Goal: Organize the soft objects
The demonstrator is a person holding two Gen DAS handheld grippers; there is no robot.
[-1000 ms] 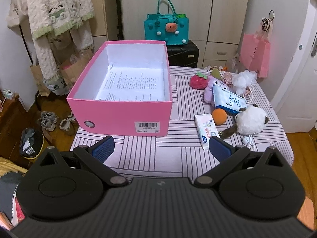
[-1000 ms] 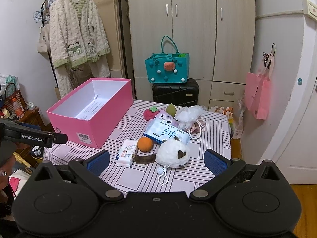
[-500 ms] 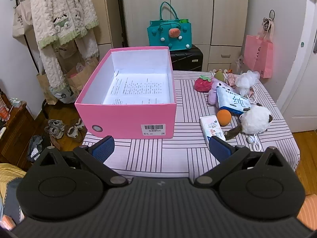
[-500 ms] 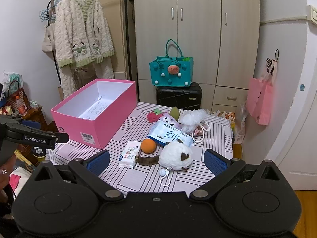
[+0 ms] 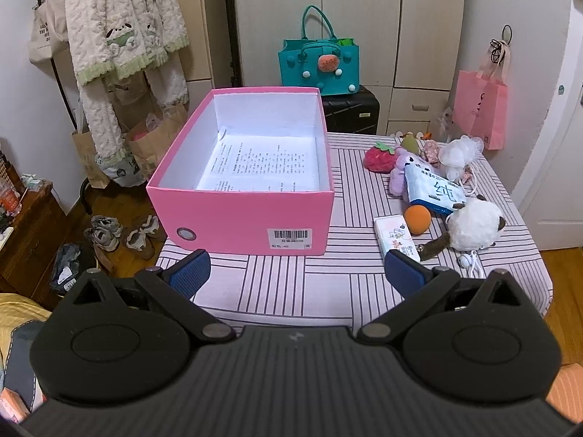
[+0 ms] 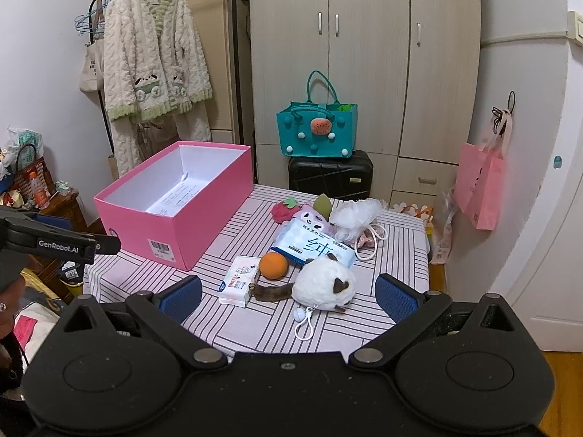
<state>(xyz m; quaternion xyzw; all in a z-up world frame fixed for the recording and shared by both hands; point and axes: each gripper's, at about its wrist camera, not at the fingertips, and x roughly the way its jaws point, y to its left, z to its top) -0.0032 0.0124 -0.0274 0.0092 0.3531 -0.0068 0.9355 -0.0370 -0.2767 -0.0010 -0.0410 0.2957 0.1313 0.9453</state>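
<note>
Both tongs wide apart and empty, held off the near edge of the striped table.

The left tongs [image 5: 297, 267] gape in front of the pink box [image 5: 247, 218], which holds only a printed sheet [image 5: 262, 164]. The right tongs [image 6: 288, 291] gape toward the soft things heaped to the right of the box: a white plush [image 6: 324, 284] nearest, touching an orange ball [image 6: 273, 265] and a wipes pack [image 6: 313, 245]; a small tissue pack [image 6: 238, 280] just beside the ball; behind them a red strawberry [image 6: 284, 209], a purple plush [image 5: 400, 167] and a white pouf [image 6: 355, 215]. All lie on the table [image 6: 255, 324], outside the box.
</note>
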